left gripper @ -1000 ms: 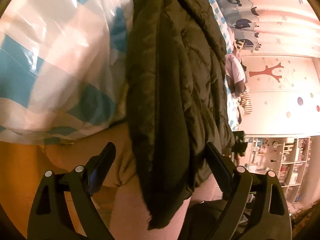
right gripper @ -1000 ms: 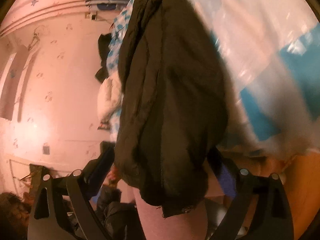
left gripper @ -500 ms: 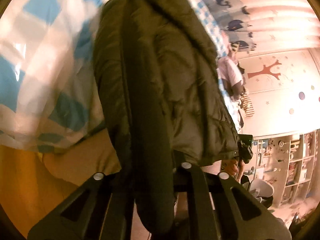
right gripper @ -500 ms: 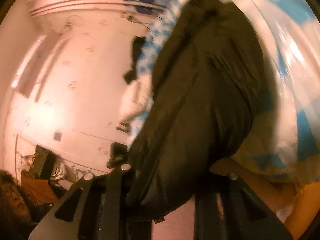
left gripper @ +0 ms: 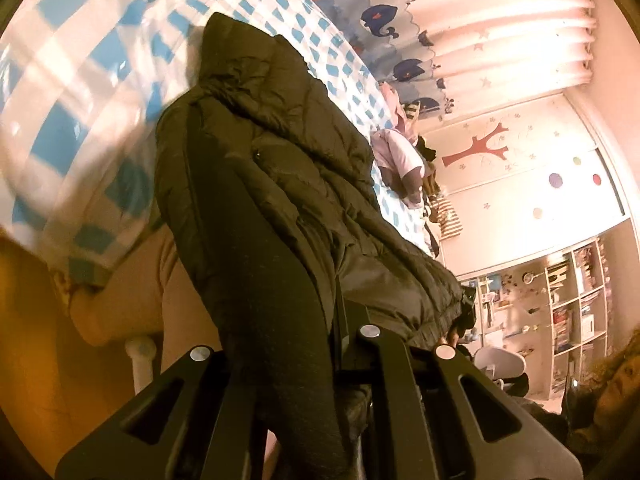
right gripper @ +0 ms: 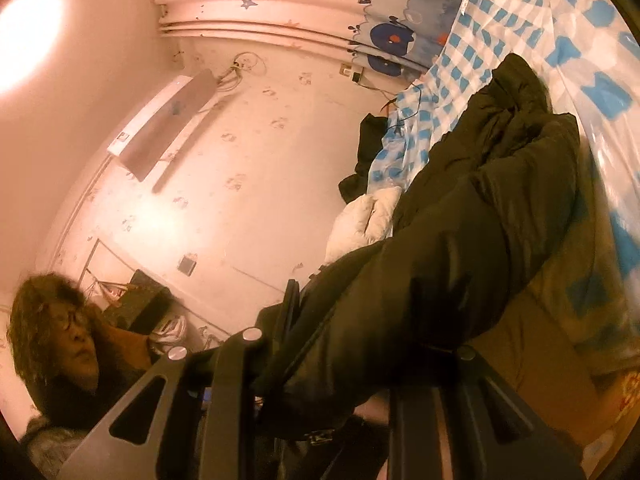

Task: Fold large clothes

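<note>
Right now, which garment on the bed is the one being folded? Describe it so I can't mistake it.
Find the blue-and-white checked bed cover. The padded dark jacket lies across it, its near hem clamped in both grippers. The other clothes are pale or lie at the bed's far edges.

Both tools are matte black plastic: the left gripper point(left gripper: 336, 344) shows two broad arms with long triangular cut-outs, each pinned by round silver screws point(left gripper: 369, 331) near the top. The right gripper point(right gripper: 360, 364) has the same build, with black arms, slot-shaped holes and shiny round screw heads. Down in the corner the person point(right gripper: 60, 344) wears glasses and a dark top.
</note>
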Available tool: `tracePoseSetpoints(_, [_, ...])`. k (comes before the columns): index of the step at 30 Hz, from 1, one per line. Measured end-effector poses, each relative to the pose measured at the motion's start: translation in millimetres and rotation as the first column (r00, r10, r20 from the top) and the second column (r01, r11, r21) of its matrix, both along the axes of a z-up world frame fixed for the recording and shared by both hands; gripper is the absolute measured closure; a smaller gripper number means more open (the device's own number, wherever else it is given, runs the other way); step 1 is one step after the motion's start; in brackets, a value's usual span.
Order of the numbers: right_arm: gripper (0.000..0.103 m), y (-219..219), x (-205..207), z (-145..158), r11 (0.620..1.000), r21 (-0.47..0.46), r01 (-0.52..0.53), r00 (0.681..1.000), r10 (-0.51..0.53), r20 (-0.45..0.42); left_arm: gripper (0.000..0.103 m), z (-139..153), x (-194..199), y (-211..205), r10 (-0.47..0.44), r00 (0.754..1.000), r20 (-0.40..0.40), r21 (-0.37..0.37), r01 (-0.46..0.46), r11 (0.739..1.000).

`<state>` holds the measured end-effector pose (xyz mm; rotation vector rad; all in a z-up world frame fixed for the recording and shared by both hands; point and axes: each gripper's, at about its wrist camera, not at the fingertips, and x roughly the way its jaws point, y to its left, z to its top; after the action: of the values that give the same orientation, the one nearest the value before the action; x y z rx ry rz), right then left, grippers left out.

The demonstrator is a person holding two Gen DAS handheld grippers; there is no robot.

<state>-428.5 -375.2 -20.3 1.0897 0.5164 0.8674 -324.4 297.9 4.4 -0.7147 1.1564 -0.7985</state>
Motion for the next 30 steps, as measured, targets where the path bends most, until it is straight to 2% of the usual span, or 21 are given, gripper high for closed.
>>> tracePoseSetpoints(4, [0.08, 6, -9, -30, 0.998, 0.06, 0.016, 0.999, -0.014, -0.04, 0.098, -35, -8, 8, 0.032, 0.996, -0.078, -0.04, -0.035, 0.999])
tracePoseSetpoints(6, [0.08, 5, -7, -38, 0.995, 0.095, 0.031, 0.998, -0.027, -0.049, 0.098, -41, -7, 8, 0.049, 0.995, -0.085, -0.067, -0.055, 0.996])
tracePoseSetpoints(10, [0.08, -1, 5, -23, 0.993, 0.113, 0.047, 0.999, -0.047, -0.004, 0.098, -18, 5, 5, 0.075, 0.997, -0.019, -0.113, -0.077, 0.991])
tracePoseSetpoints(14, [0.08, -8, 36, 4, 0.993, 0.107, 0.046, 0.997, -0.052, 0.052, 0.097, 9, 30, 1, 0.111, 0.993, 0.047, -0.158, -0.103, 0.982])
tracePoseSetpoints(23, [0.08, -29, 136, 58, 0.993, 0.096, 0.069, 0.992, -0.078, 0.095, 0.097, 68, 131, -19, 0.184, 0.973, 0.139, -0.235, -0.148, 0.961])
tracePoseSetpoints(26, [0.08, -40, 179, 68, 0.992, 0.086, 0.089, 0.992, -0.096, 0.077, 0.097, 79, 178, -27, 0.211, 0.967, 0.146, -0.242, -0.171, 0.955])
tracePoseSetpoints(30, [0.08, -51, 240, 72, 0.991, 0.066, 0.117, 0.993, -0.118, 0.022, 0.097, 80, 234, -37, 0.245, 0.962, 0.118, -0.247, -0.21, 0.946])
